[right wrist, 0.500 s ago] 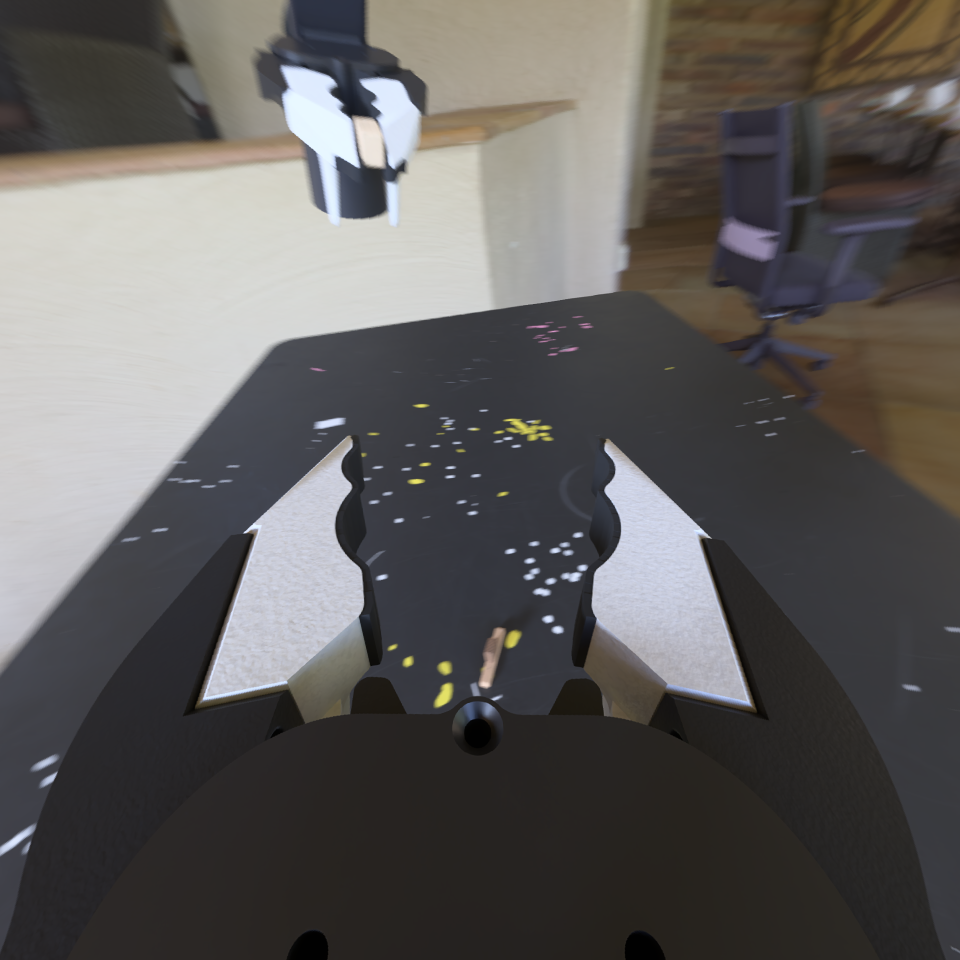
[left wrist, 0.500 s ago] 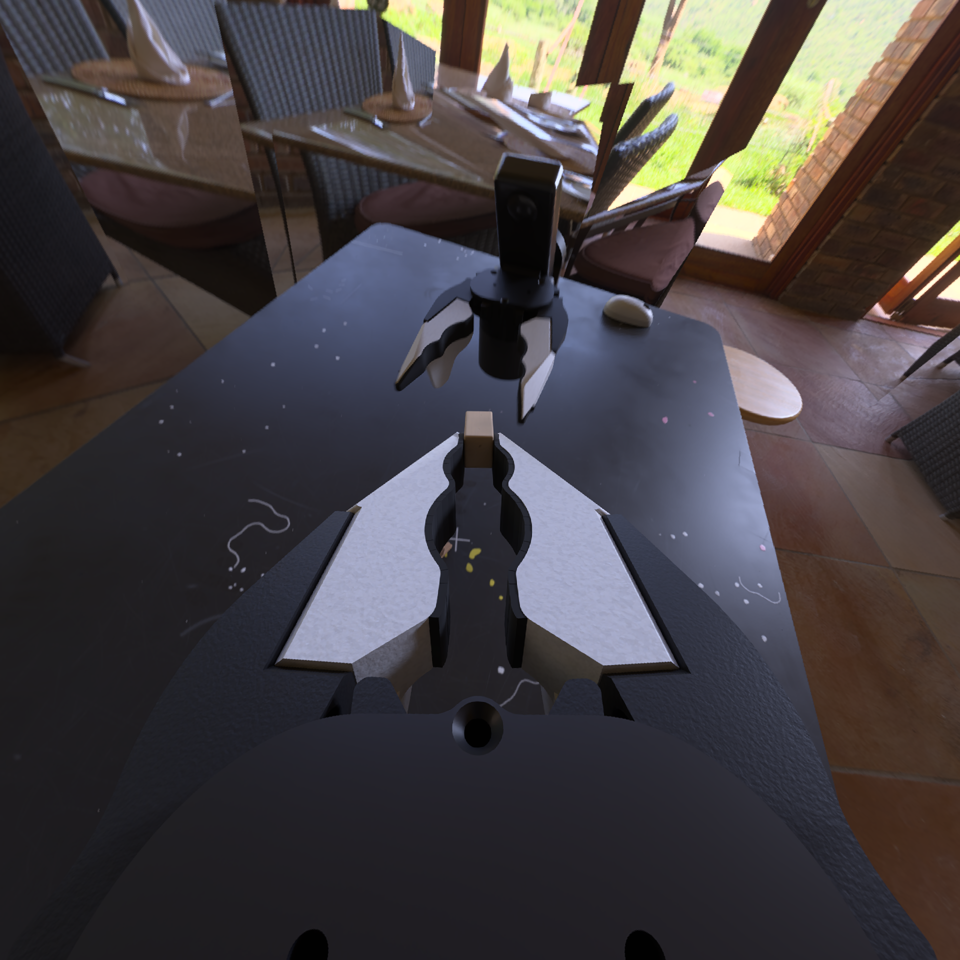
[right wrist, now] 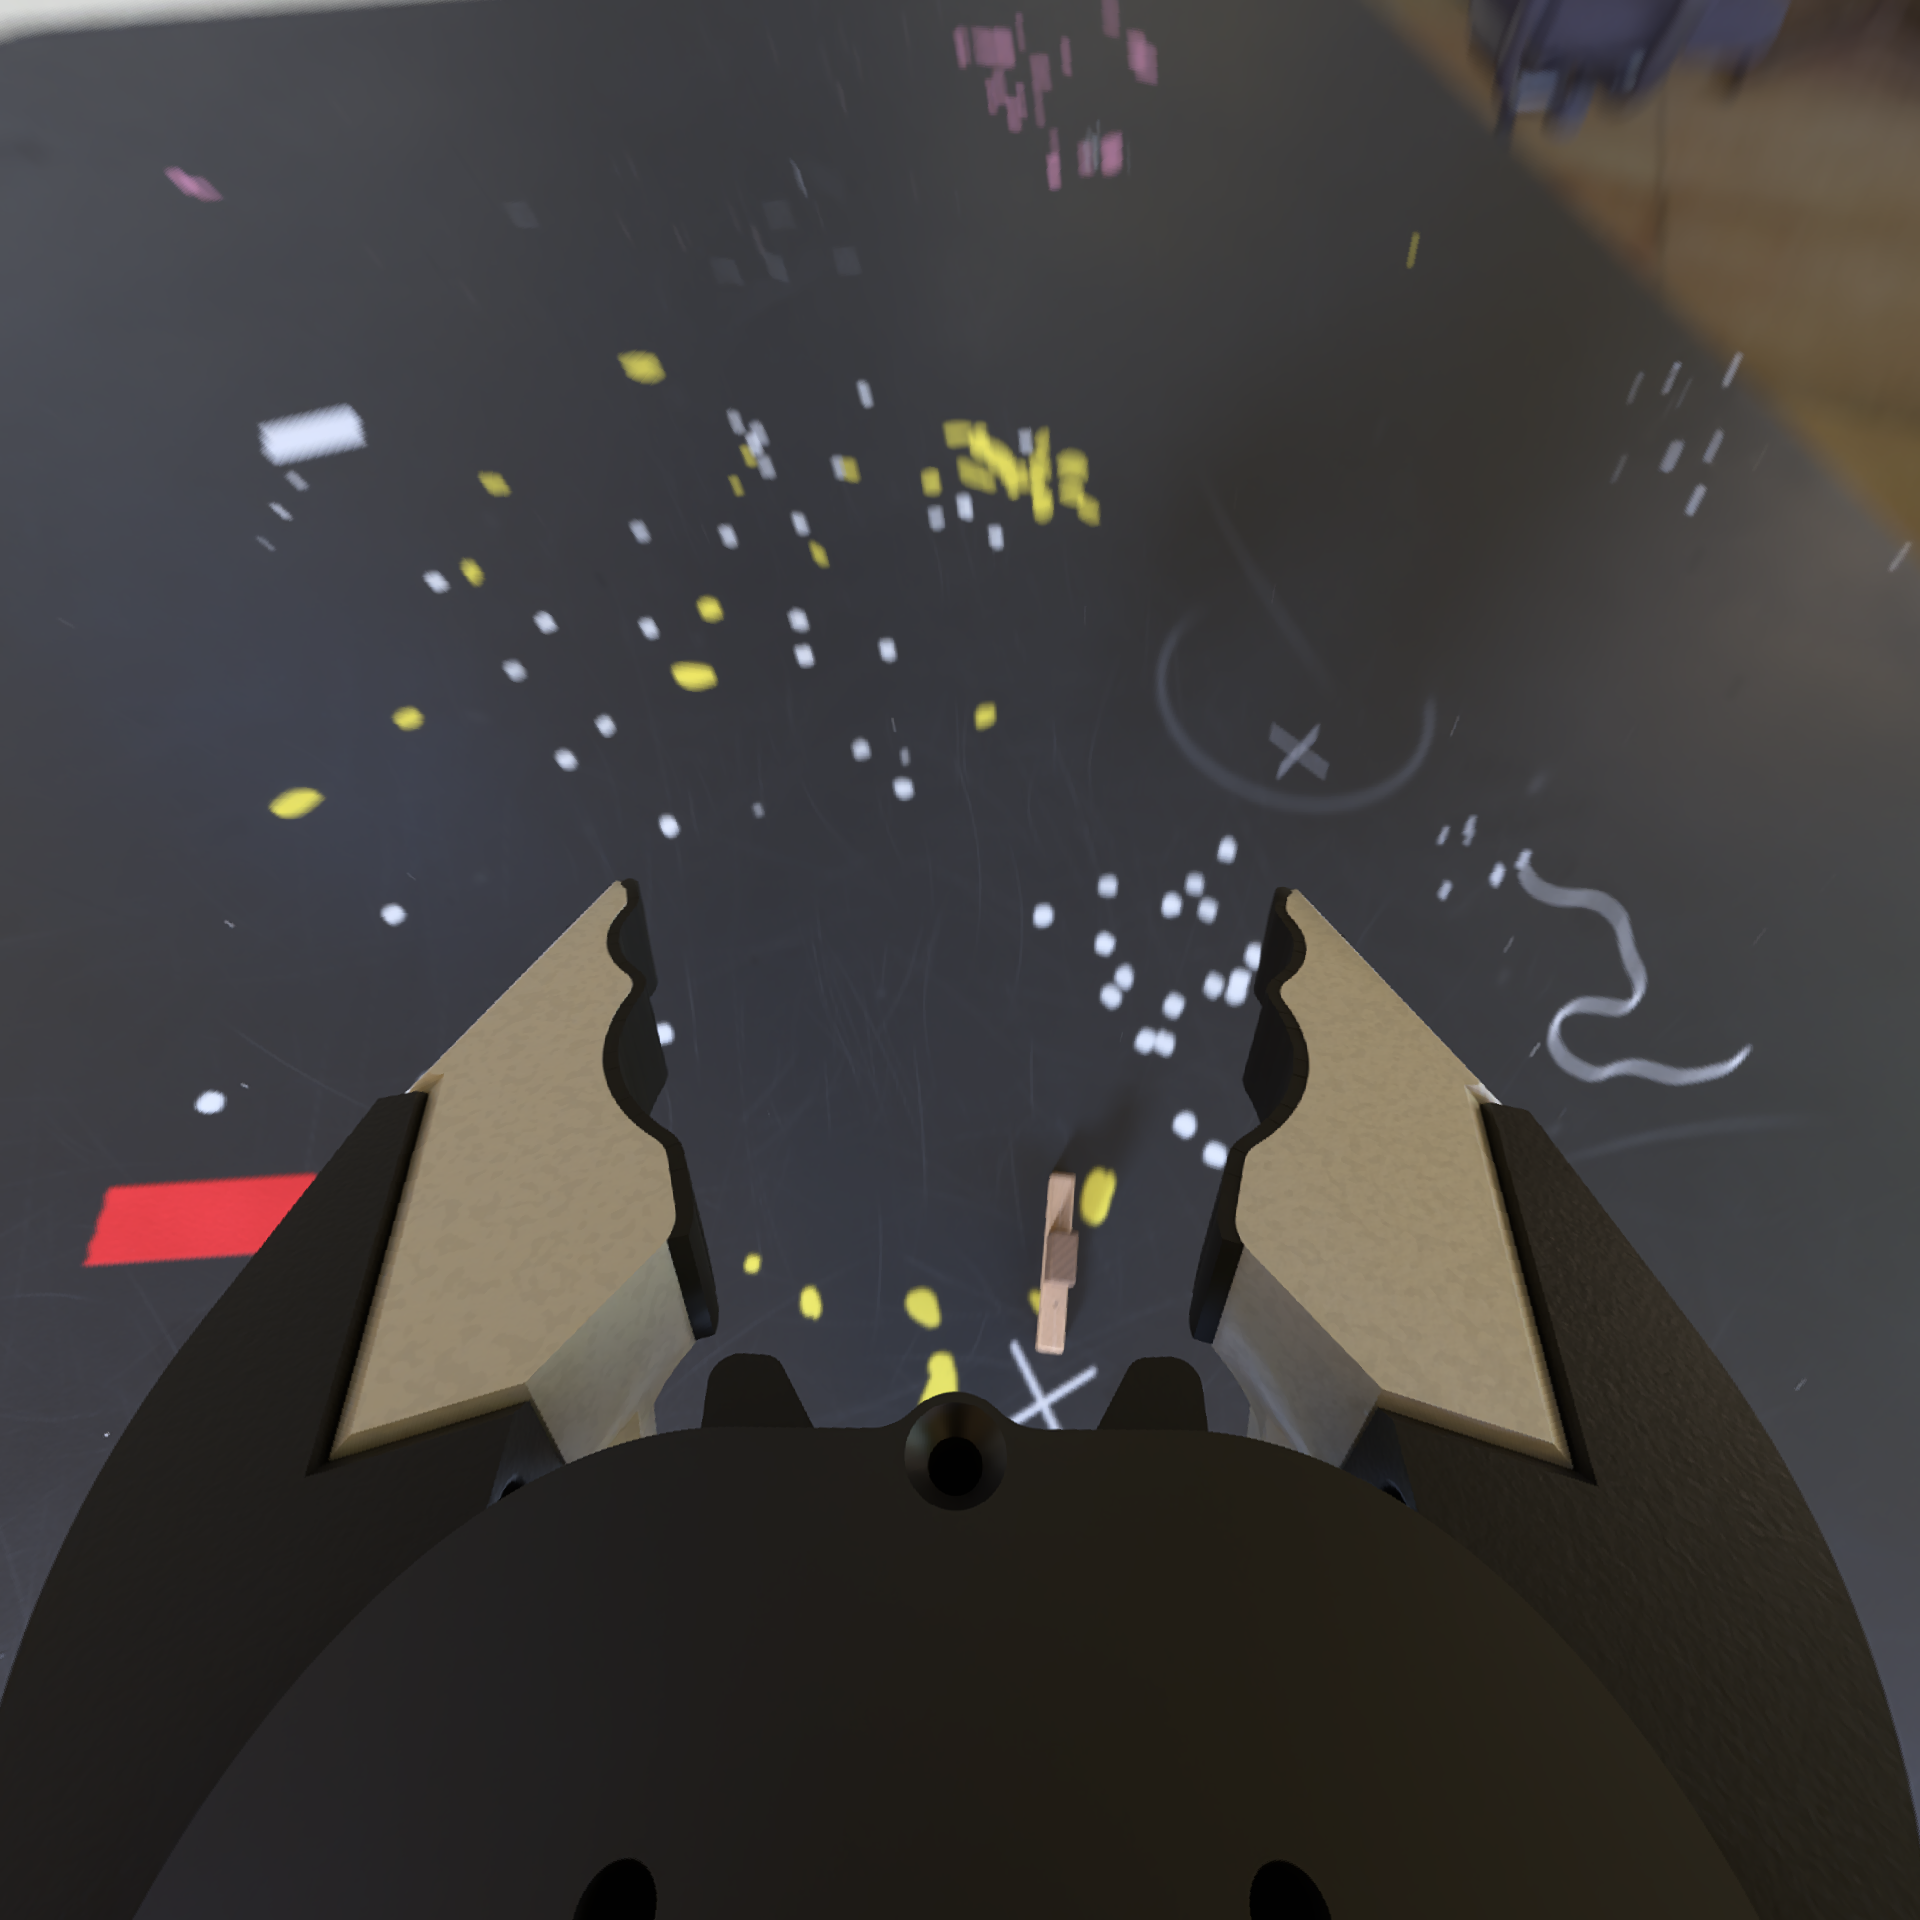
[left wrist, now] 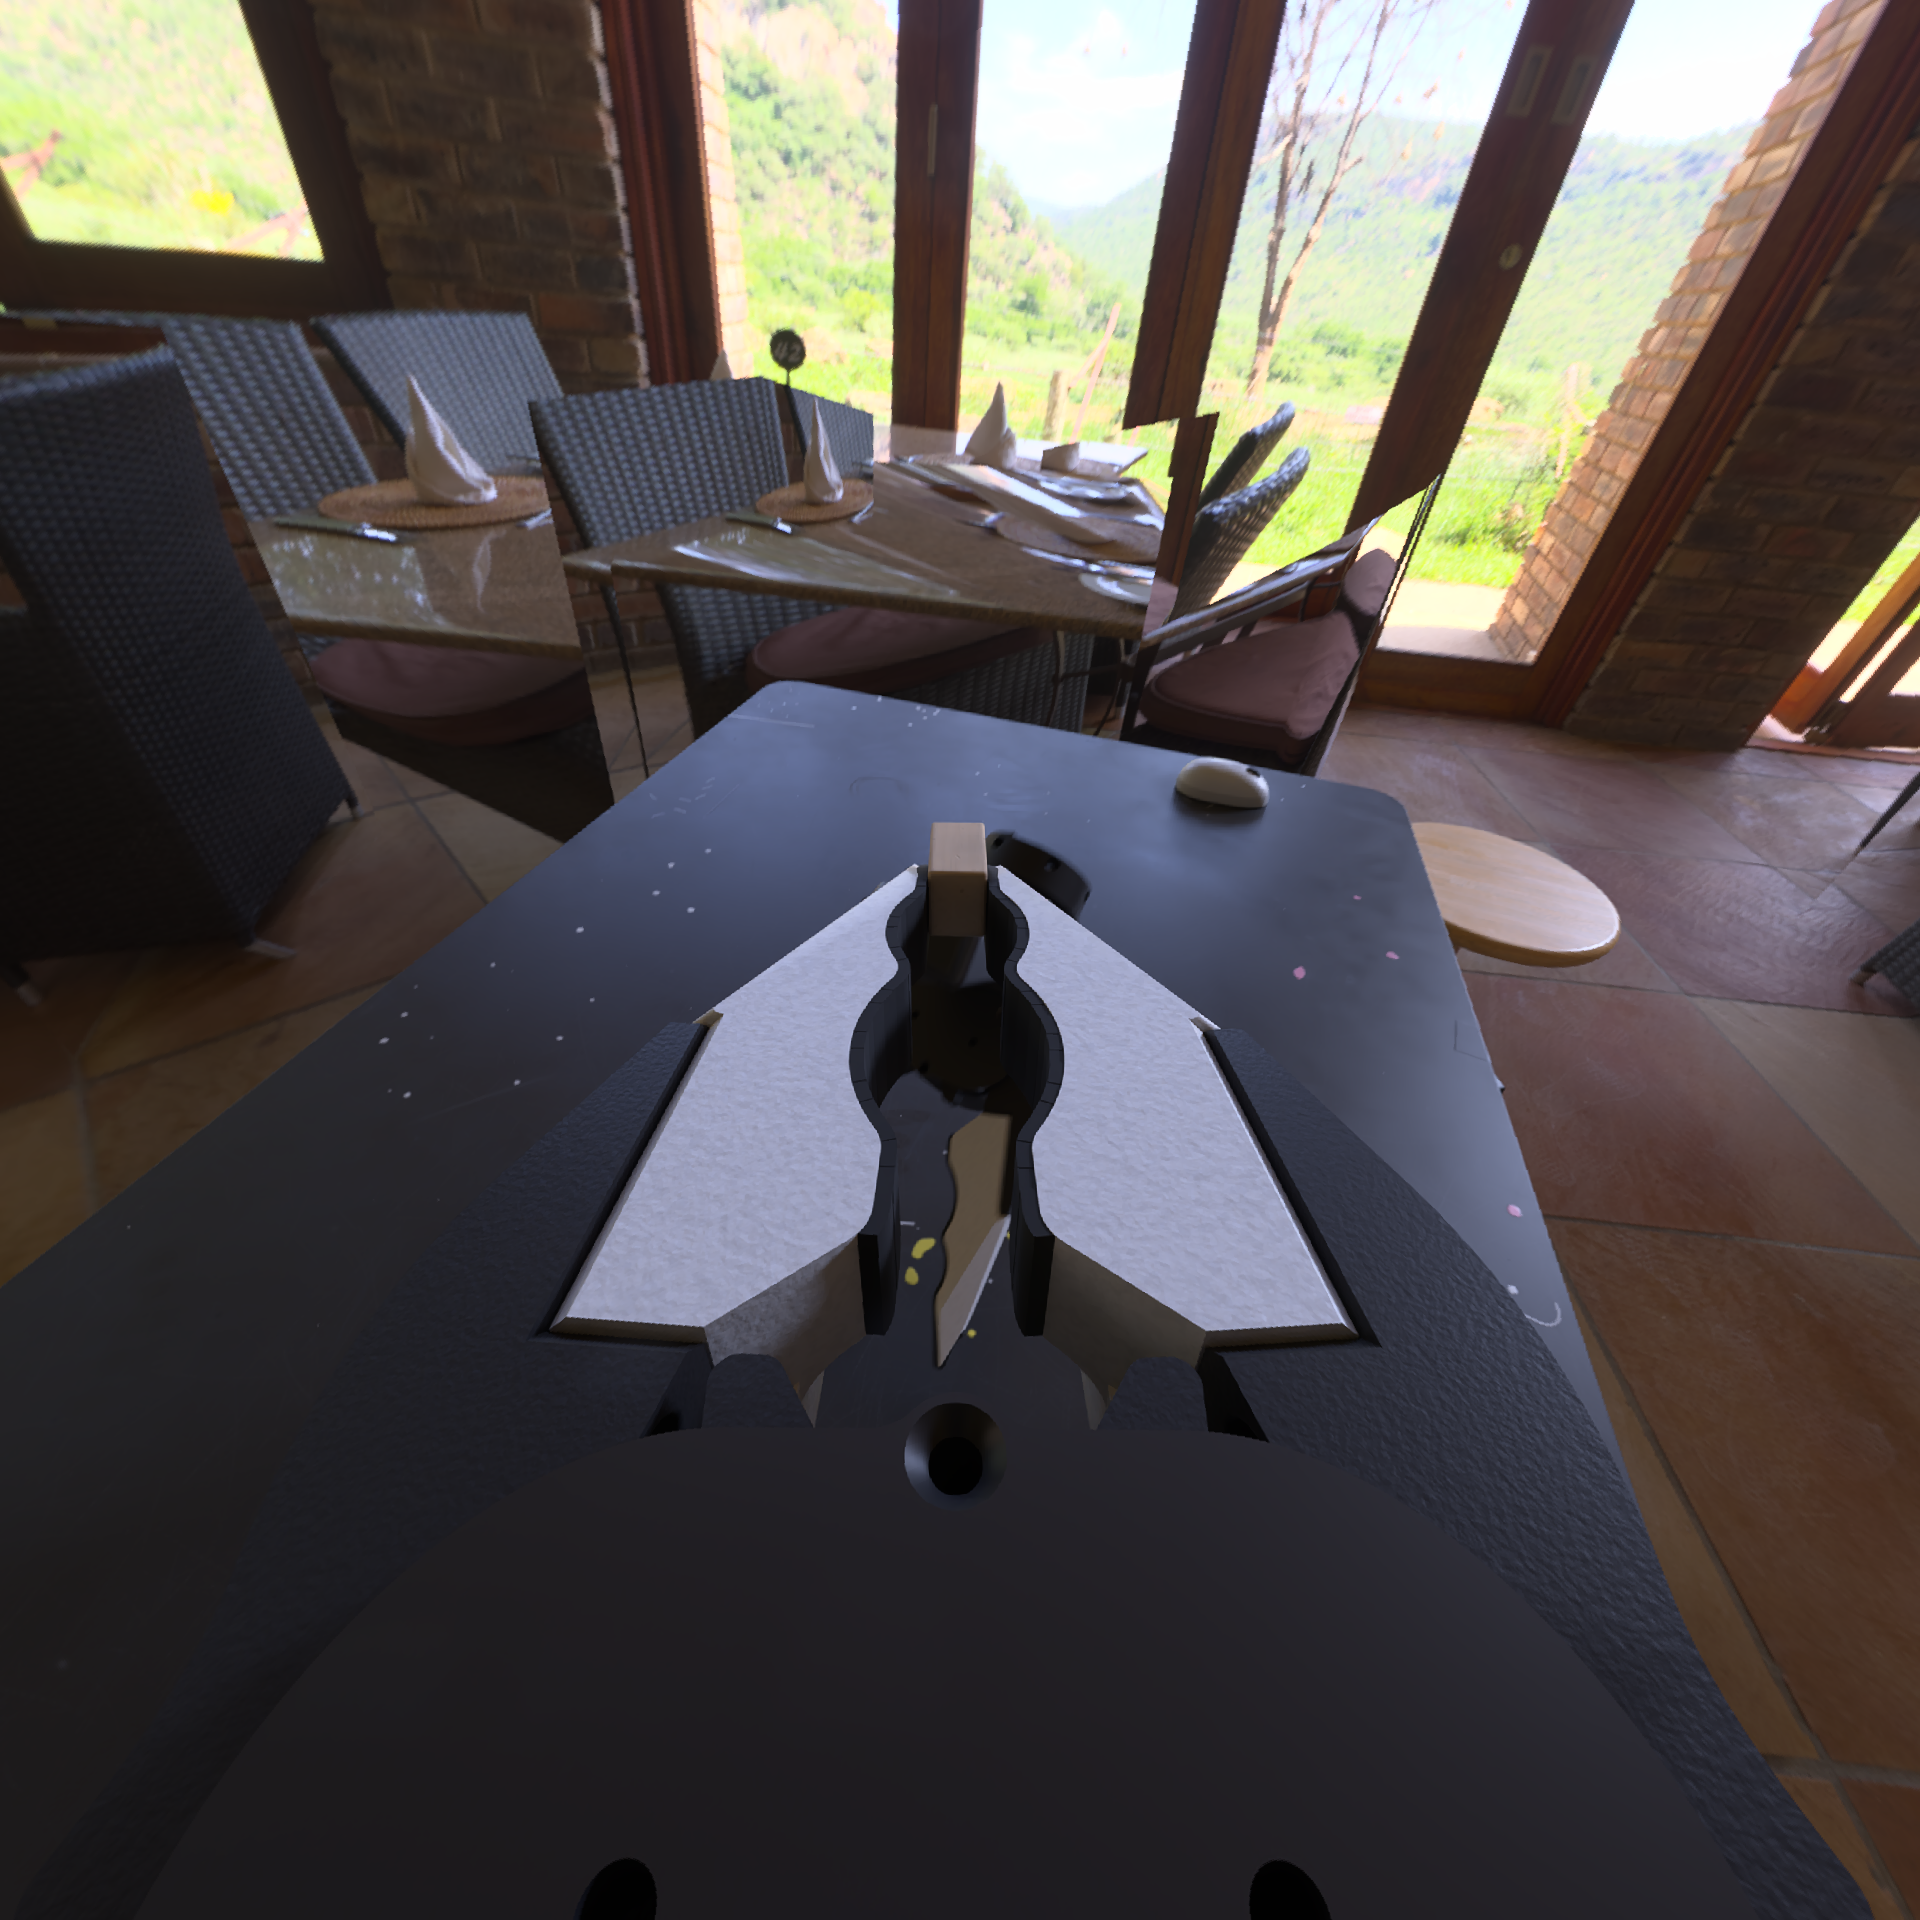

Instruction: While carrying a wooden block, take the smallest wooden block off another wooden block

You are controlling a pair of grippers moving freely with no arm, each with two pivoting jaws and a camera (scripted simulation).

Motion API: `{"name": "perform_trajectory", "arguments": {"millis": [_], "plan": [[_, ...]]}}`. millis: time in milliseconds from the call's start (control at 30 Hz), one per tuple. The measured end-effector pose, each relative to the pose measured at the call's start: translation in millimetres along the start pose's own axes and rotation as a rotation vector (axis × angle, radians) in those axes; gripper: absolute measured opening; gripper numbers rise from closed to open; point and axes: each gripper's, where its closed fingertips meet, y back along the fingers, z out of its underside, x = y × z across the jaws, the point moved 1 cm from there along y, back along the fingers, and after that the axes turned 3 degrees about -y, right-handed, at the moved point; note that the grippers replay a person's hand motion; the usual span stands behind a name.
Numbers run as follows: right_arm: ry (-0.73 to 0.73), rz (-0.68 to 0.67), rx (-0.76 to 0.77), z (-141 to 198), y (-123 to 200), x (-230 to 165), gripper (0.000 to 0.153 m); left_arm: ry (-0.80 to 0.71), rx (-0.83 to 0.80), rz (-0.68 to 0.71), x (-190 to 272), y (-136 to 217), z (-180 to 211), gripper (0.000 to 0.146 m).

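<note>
My left gripper (left wrist: pixel 956 883) is shut on a light wooden block (left wrist: pixel 956 862), which stands upright between the fingertips above the black table (left wrist: pixel 1247 987). My right gripper (right wrist: pixel 954 899) is open and empty, and points down at the table (right wrist: pixel 935 727). Low between its fingers lies a thin long wooden block (right wrist: pixel 1055 1325) with the smallest block (right wrist: pixel 1060 1255) on its middle. In the left wrist view the right gripper shows only partly behind my left fingers: its dark body (left wrist: pixel 1044 878) and one pale finger (left wrist: pixel 977 1195) in the gap.
A pale rounded object (left wrist: pixel 1221 779) lies near the table's far edge. A round wooden stool (left wrist: pixel 1517 909) stands off the right side. Dining tables and wicker chairs (left wrist: pixel 665 488) stand beyond. A red strip (right wrist: pixel 197 1216) marks the table at left.
The right gripper has tipped down and come closer to the table and the two stacked blocks. The left gripper now looks higher, and the right gripper lies behind its fingers.
</note>
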Motion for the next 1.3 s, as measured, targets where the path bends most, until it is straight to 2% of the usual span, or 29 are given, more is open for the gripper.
{"name": "perform_trajectory", "arguments": {"millis": [133,233,467,533,600,700,733,767,867,1000,1167,1300], "plan": [[-0.008,0.115,-0.230,40.8,-17.1,16.9,0.110,-0.016,0.036,0.002,5.7,16.4,-8.5,0.009],[-0.008,0.205,-0.319,55.8,-15.2,32.5,0.110,-0.030,0.053,-0.009,8.2,27.8,-12.7,0.009],[-0.124,0.228,-0.494,86.2,7.7,51.7,0.112,-0.052,0.088,-0.022,13.0,49.2,-19.9,0.009],[-0.170,0.162,-0.558,98.6,5.7,46.1,0.107,-0.063,0.096,-0.022,15.3,53.0,-21.5,0.009],[-0.163,0.119,-0.568,98.3,5.9,41.0,0.091,-0.068,0.097,-0.024,16.8,55.8,-22.2,0.009],[-0.144,0.038,-0.593,98.4,8.6,31.0,0.015,-0.066,0.097,-0.023,17.2,57.6,-21.9,0.009],[-0.165,0.023,-0.608,98.2,10.6,30.7,0.006,-0.063,0.094,-0.023,16.7,57.3,-21.2,0.009],[-0.183,0.023,-0.610,96.2,13.4,32.0,0.005,-0.061,0.088,-0.024,16.0,56.4,-20.2,0.009],[-0.214,0.040,-0.504,74.6,28.2,38.9,0.005,-0.052,0.063,-0.030,11.9,50.6,-16.3,0.009],[-0.256,0.096,-0.202,17.9,70.0,59.1,0.005,-0.029,0.048,-0.036,4.8,37.0,-12.0,0.009],[-0.246,0.236,0.343,-55.3,167.7,97.3,0.005,-0.038,0.073,-0.051,-0.1,14.3,-12.1,0.009],[-0.144,0.472,0.595,-75.9,257.5,126.7,0.005,-0.026,0.062,-0.062,-1.7,-7.3,-13.2,0.009]]}}
